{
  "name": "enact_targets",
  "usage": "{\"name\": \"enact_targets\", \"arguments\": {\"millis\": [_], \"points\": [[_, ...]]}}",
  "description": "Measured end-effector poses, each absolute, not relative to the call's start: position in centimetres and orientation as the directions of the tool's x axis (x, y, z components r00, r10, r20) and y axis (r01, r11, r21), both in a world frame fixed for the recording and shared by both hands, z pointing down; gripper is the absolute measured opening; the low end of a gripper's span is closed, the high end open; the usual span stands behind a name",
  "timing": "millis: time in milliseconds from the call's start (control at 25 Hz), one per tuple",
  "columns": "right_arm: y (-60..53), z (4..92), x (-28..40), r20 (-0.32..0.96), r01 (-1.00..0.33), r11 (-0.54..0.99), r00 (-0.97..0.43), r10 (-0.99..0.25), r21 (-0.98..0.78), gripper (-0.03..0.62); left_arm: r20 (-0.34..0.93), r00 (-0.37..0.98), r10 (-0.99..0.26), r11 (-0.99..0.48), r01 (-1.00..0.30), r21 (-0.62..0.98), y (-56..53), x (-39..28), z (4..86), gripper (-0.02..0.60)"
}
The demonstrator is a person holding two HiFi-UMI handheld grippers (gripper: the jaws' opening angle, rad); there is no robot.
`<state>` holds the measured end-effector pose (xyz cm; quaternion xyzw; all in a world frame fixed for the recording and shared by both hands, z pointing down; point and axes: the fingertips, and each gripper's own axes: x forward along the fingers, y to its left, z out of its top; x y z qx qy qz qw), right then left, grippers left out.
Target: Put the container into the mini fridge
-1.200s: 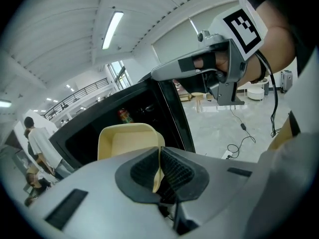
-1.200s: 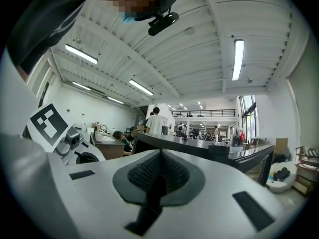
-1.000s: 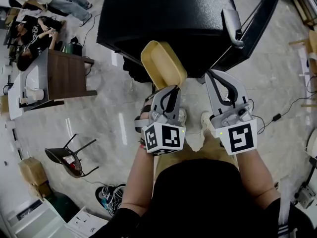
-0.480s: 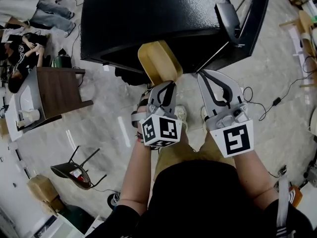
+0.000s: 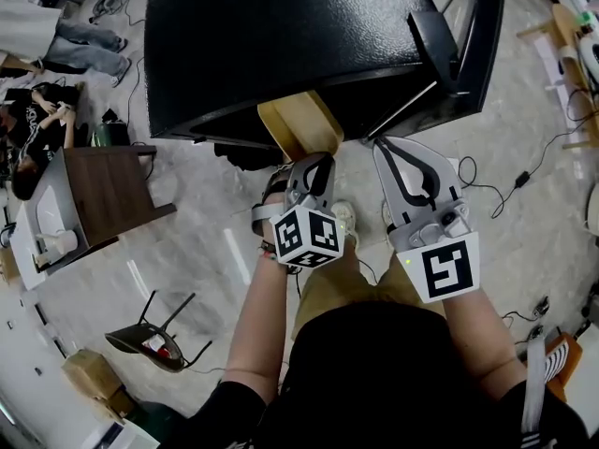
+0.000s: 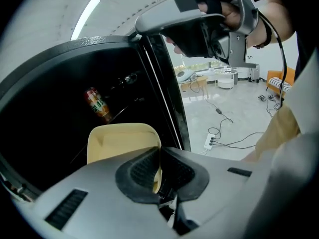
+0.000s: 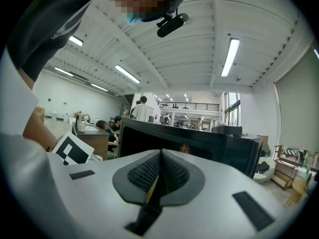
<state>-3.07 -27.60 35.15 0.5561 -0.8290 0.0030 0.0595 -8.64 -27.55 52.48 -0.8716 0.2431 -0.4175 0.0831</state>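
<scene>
Left gripper (image 5: 314,160) clamping container (image 5: 293,125) rim; right gripper (image 5: 385,144) closed, empty. Thin grip risking container tilting, clipping fridge (image 5: 281,45) edge.

pale, glossy marbled floor (image 5: 206,251) all round, crossed by thin black cables (image 5: 520,192) at the right. dark wooden desk (image 5: 112,181) at the left, black chair (image 5: 150,330) nearer. overhead, white ribbed ceiling (image 7: 189,39) with long strip lights (image 7: 231,54). tall windows (image 7: 232,114) at the far end, bright with daylight.

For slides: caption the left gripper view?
Left gripper holds the tan container by its rim at the open mini fridge, a can inside.
</scene>
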Motion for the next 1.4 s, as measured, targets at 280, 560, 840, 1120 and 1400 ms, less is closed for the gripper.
{"name": "enact_targets", "arguments": {"millis": [280, 560, 840, 1120, 1400], "points": [[-27.9, 35.6, -3.7, 0.123, -0.926, 0.371, -0.361, -0.925, 0.072, 0.035, 0.701, 0.541, -0.464, -0.885, -0.322, -0.338, -27.9, -8.7, 54.0, 0.029], [-28.1, 36.3, -4.2, 0.141, -0.926, 0.370, -0.357, -0.923, 0.075, 0.036, 0.702, 0.546, -0.457, -0.889, -0.311, -0.336, -28.0, -8.4, 54.7, 0.029], [-28.3, 36.7, -4.6, 0.153, -0.924, 0.374, -0.360, -0.920, 0.074, 0.035, 0.706, 0.547, -0.451, -0.892, -0.302, -0.336, -27.5, -8.4, 55.2, 0.029], [-28.3, 37.1, -4.7, 0.162, -0.924, 0.374, -0.359, -0.919, 0.079, 0.035, 0.707, 0.539, -0.459, -0.888, -0.294, -0.352, -28.1, -8.5, 55.8, 0.029], [-28.2, 37.7, -4.3, 0.177, -0.926, 0.368, -0.351, -0.920, 0.077, 0.036, 0.705, 0.529, -0.473, -0.881, -0.298, -0.367, -29.7, -8.5, 56.3, 0.029]]}}
